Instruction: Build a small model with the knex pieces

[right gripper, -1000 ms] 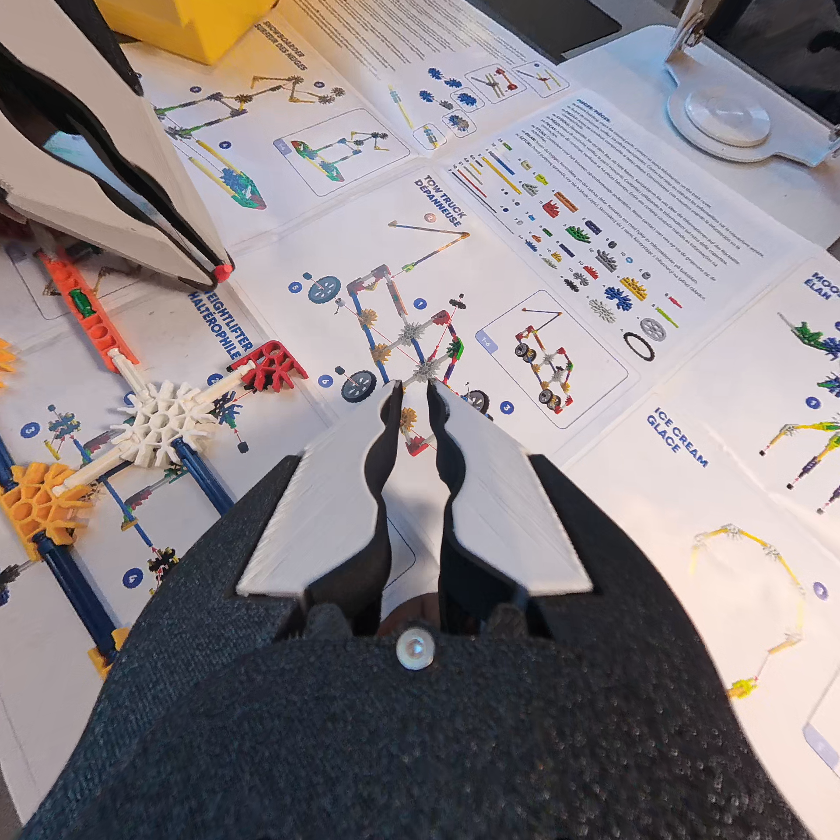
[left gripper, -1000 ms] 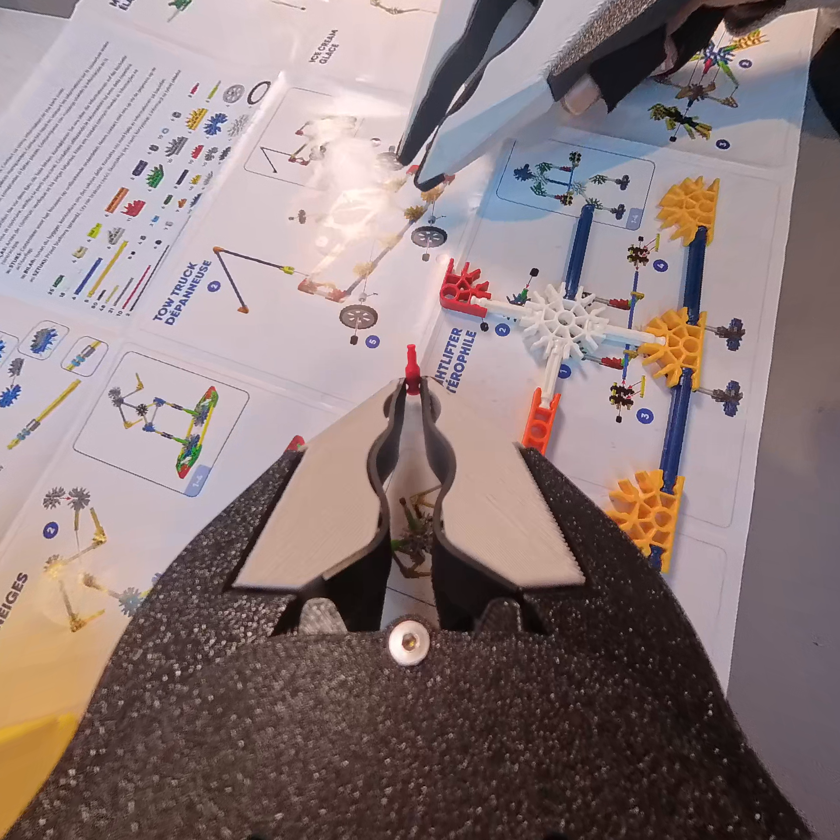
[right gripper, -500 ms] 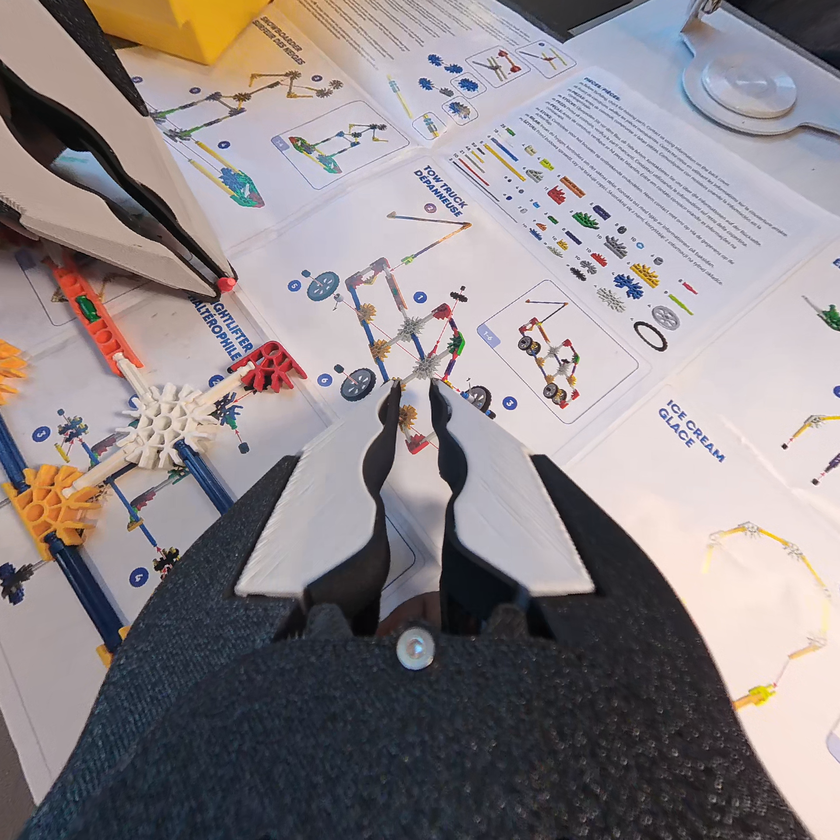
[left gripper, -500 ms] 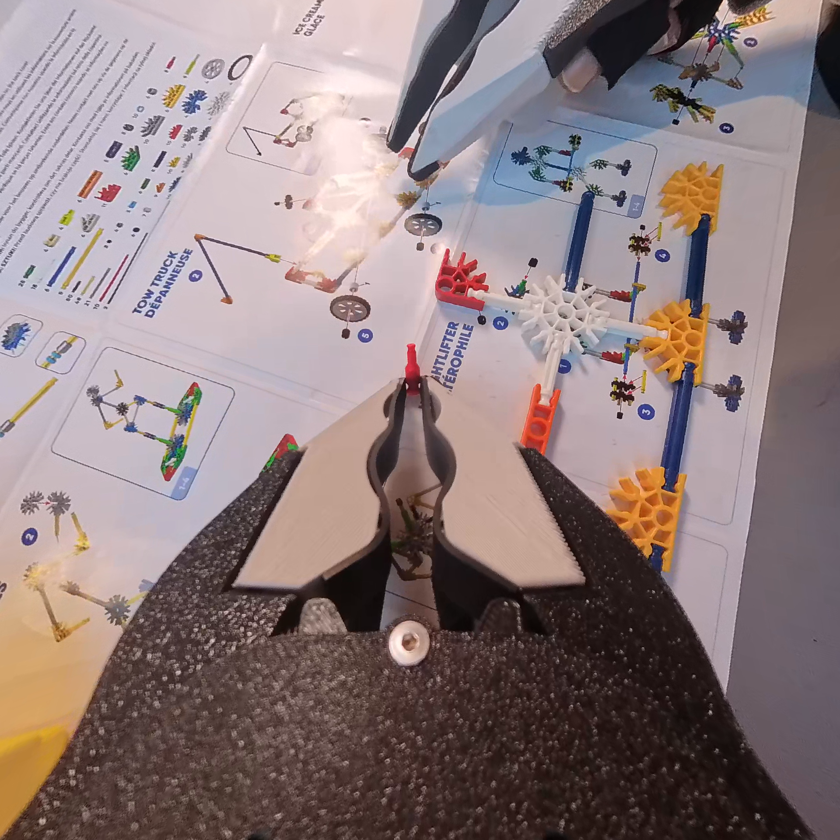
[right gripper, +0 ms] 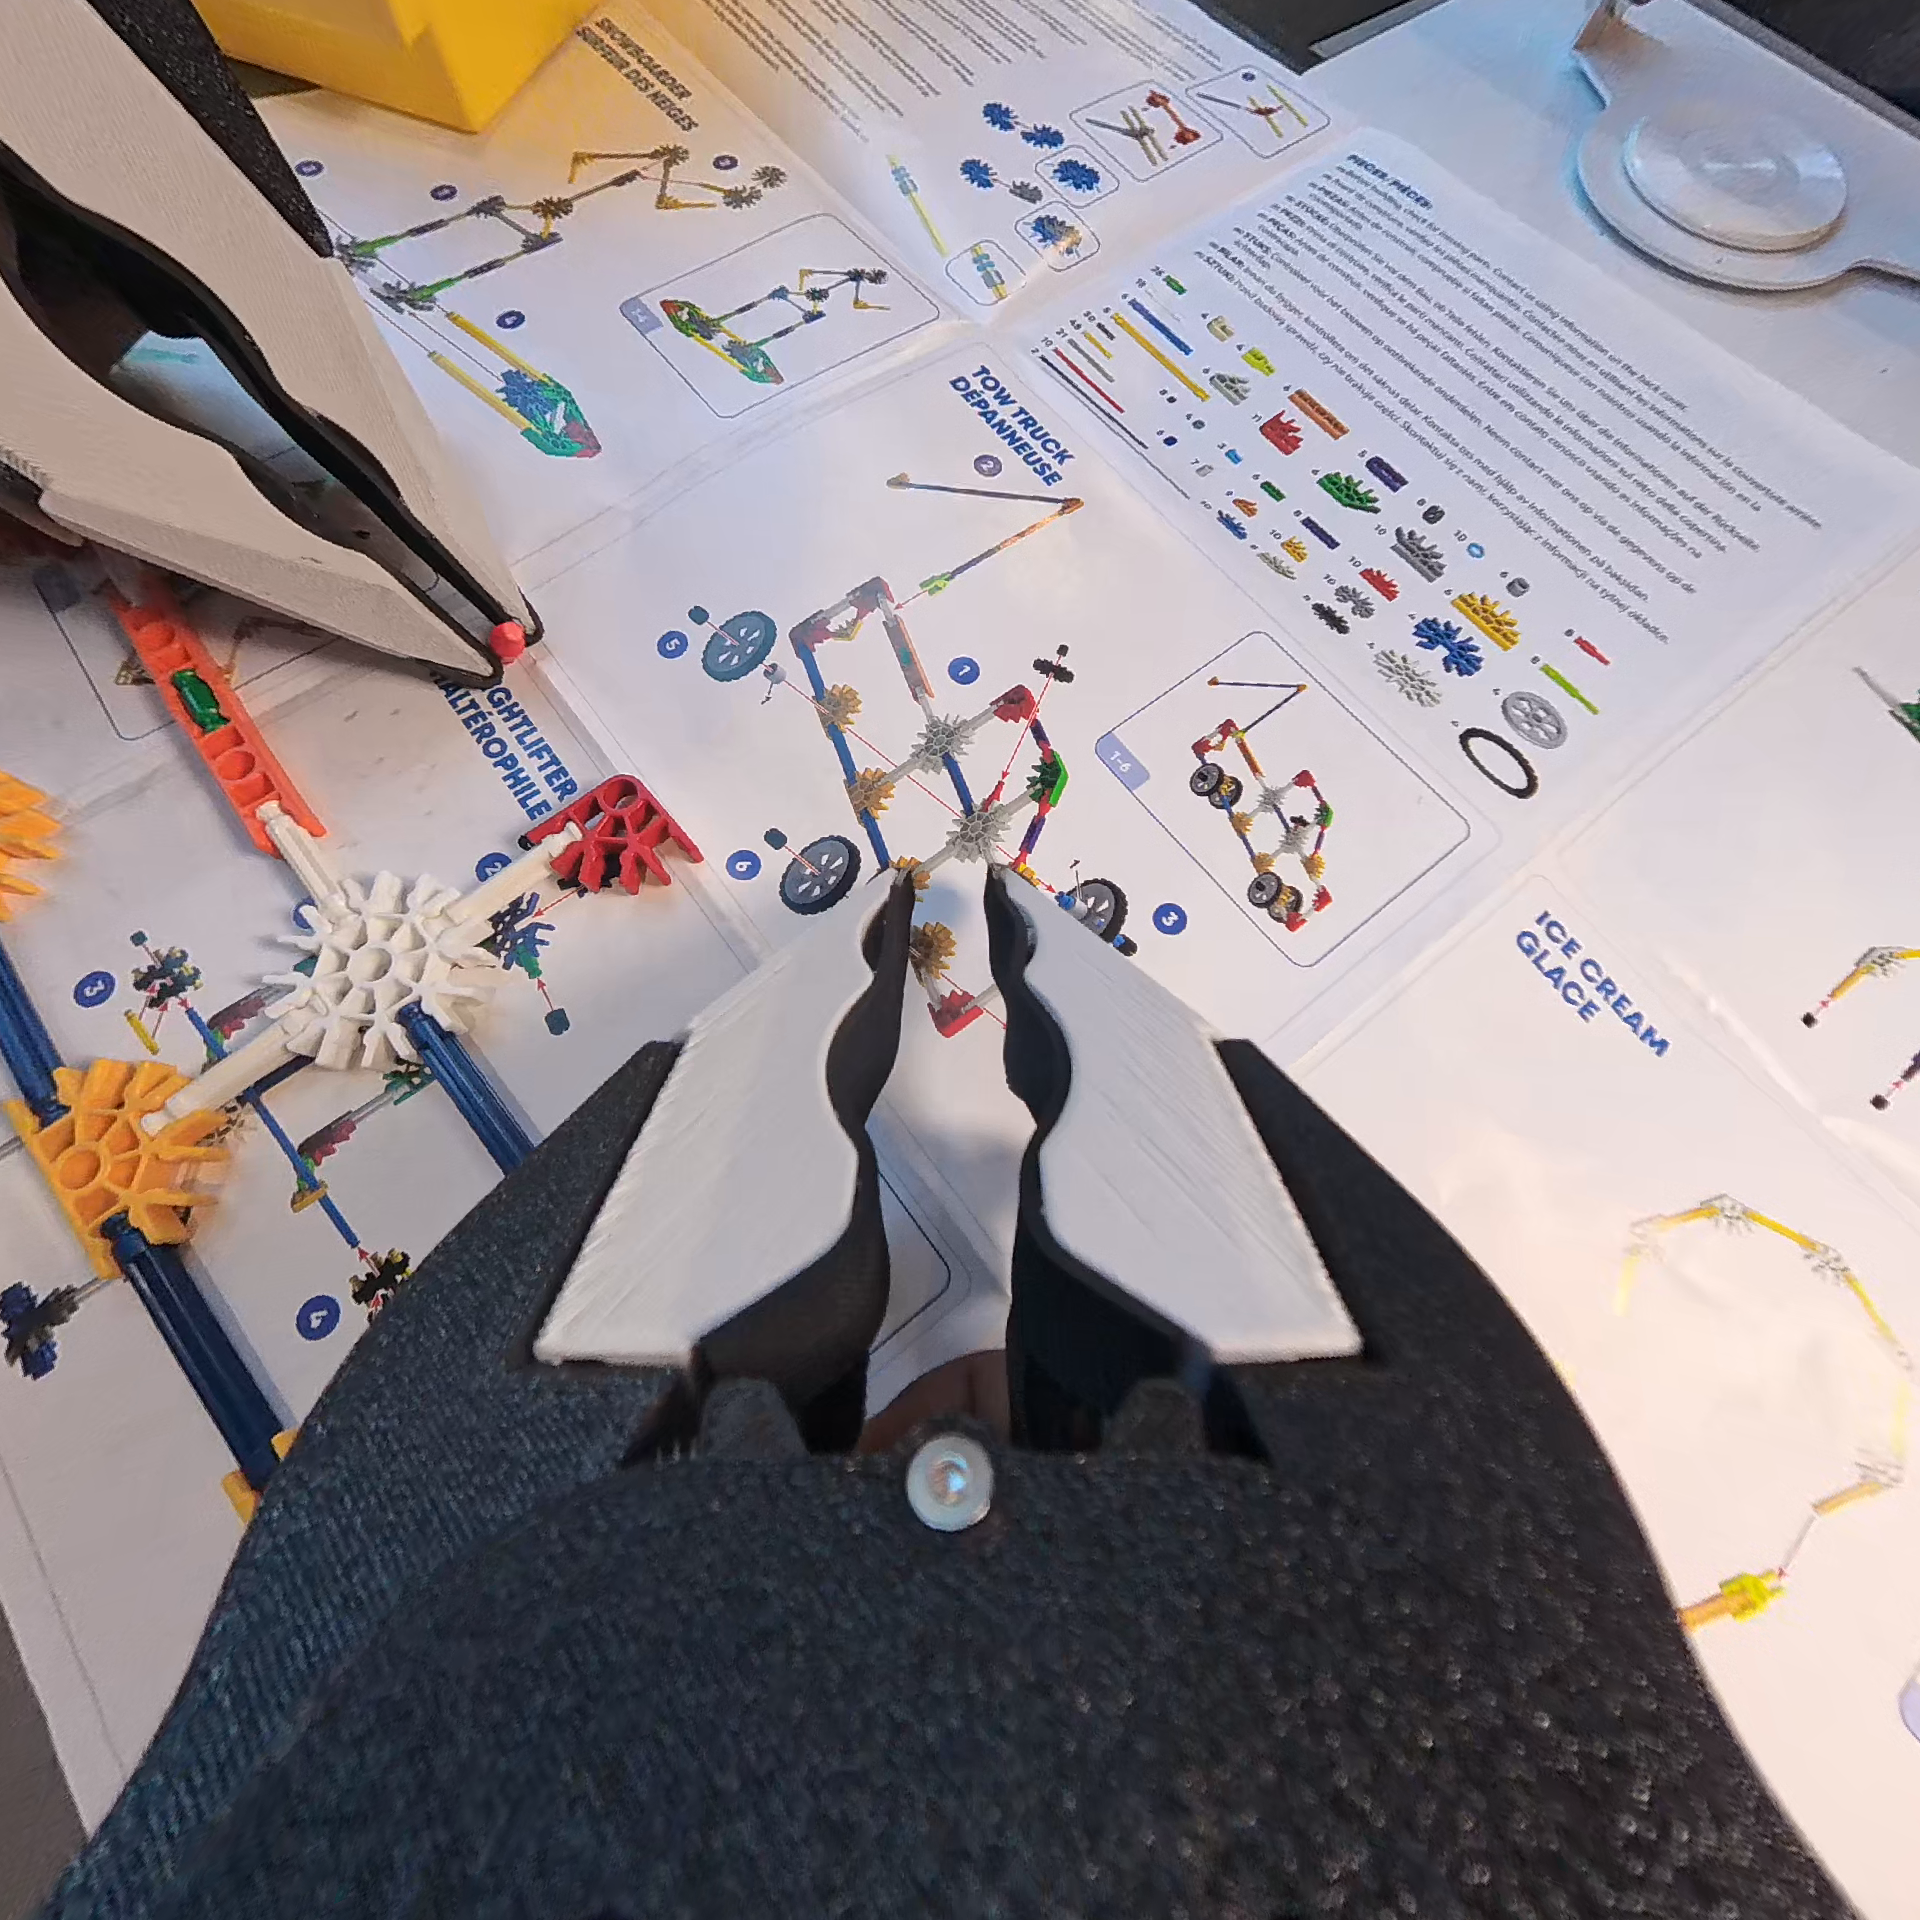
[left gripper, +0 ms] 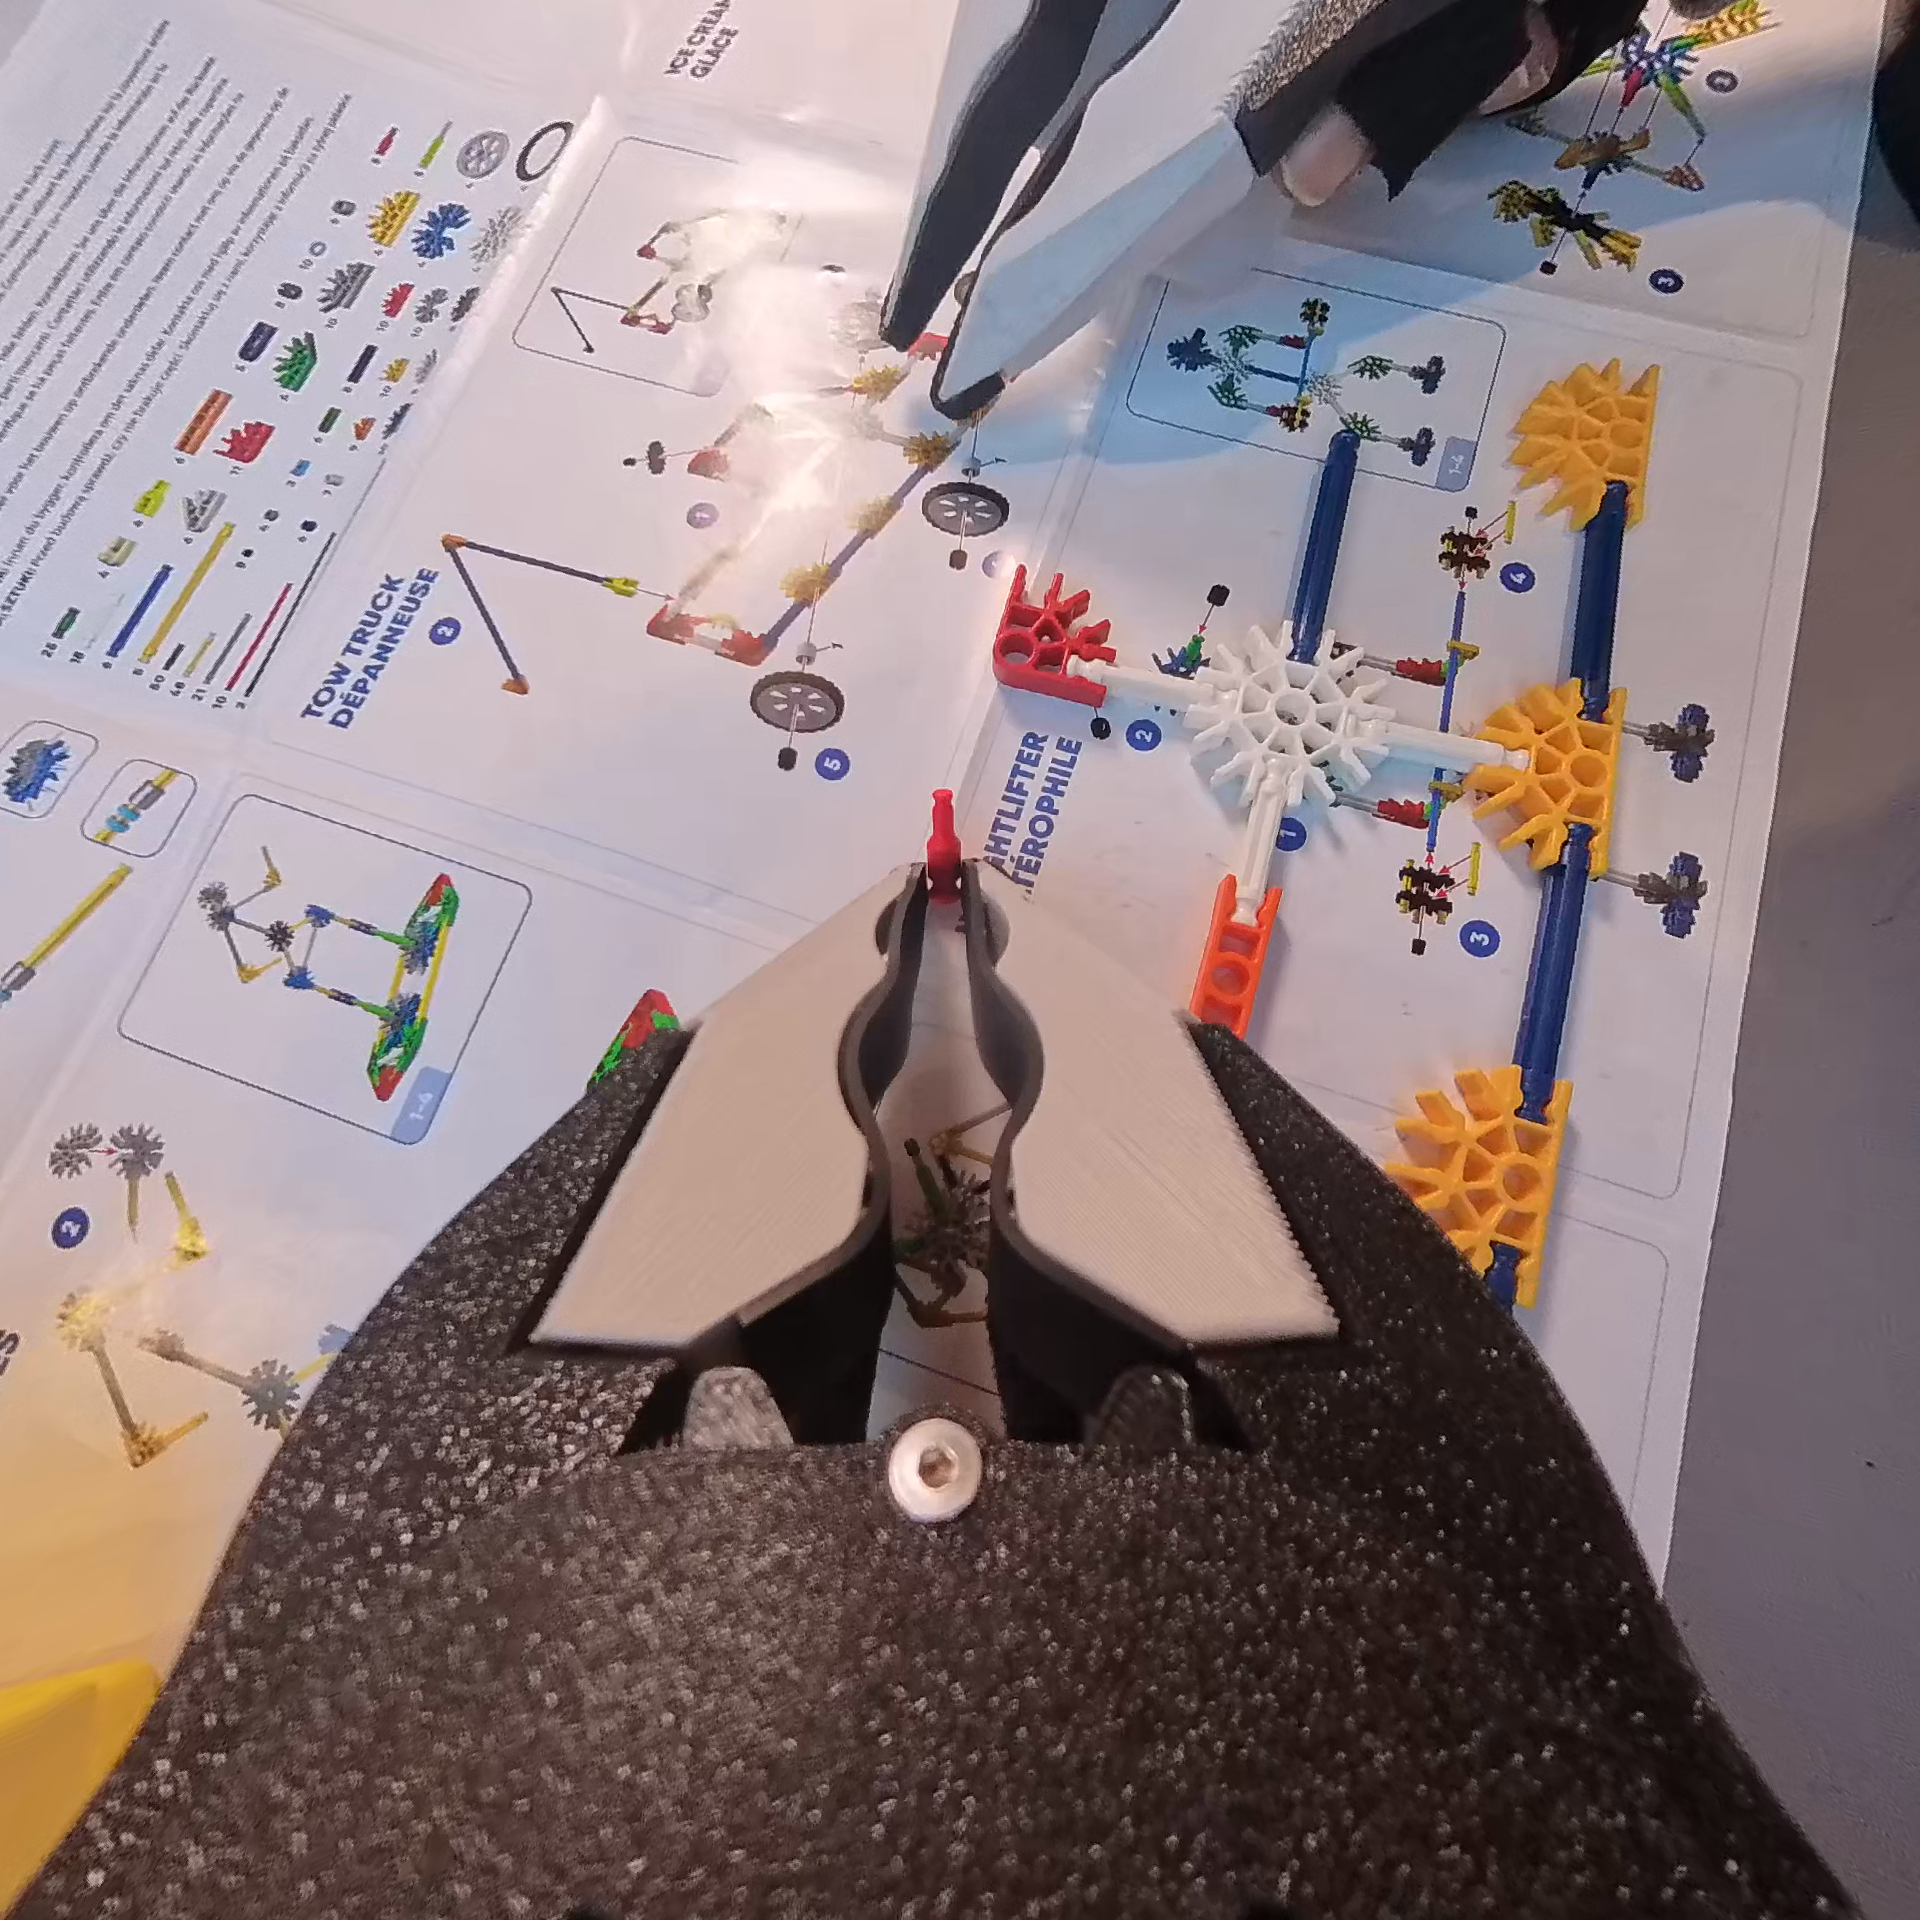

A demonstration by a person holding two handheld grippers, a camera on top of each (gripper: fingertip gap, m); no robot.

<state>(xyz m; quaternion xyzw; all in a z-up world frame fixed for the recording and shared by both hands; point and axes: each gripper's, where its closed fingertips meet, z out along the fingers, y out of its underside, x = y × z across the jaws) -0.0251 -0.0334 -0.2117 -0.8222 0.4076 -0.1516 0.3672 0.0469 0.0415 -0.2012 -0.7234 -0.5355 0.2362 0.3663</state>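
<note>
My left gripper (left gripper: 942, 885) is shut on a small red rod (left gripper: 942, 826) that sticks out past its tips, held just above a printed instruction sheet (left gripper: 623, 790). To its right lies a flat build: a white snowflake connector (left gripper: 1288, 717) with white rods to a red connector (left gripper: 1044, 644), an orange connector (left gripper: 1236, 945) and yellow connectors (left gripper: 1553, 769) on blue rods (left gripper: 1558, 935). My right gripper (right gripper: 951, 881) hovers over the sheet with its jaws slightly apart and empty. It also shows in the left wrist view (left gripper: 935, 364). In the right wrist view, the left gripper (right gripper: 499, 649) and the red connector (right gripper: 618, 831) show.
A yellow box (right gripper: 416, 52) stands at the sheet's far edge and also shows in the left wrist view (left gripper: 62, 1714). A white round base plate (right gripper: 1735, 197) lies at the back right. A gloved hand (left gripper: 1403, 104) holds the right gripper. Grey table (left gripper: 1818, 1247) borders the sheet. The grippers' ends are close to 11 centimeters from one another. Between my left fingertips and the orange connector (left gripper: 1236, 945) there is roughly 5 centimeters. My right wrist view (right gripper: 256, 790) looks at it from another angle.
Almost nothing has changed. Both grippers have drifted slightly over the sheet. The left stays shut on the red rod and the right stays slightly open.
</note>
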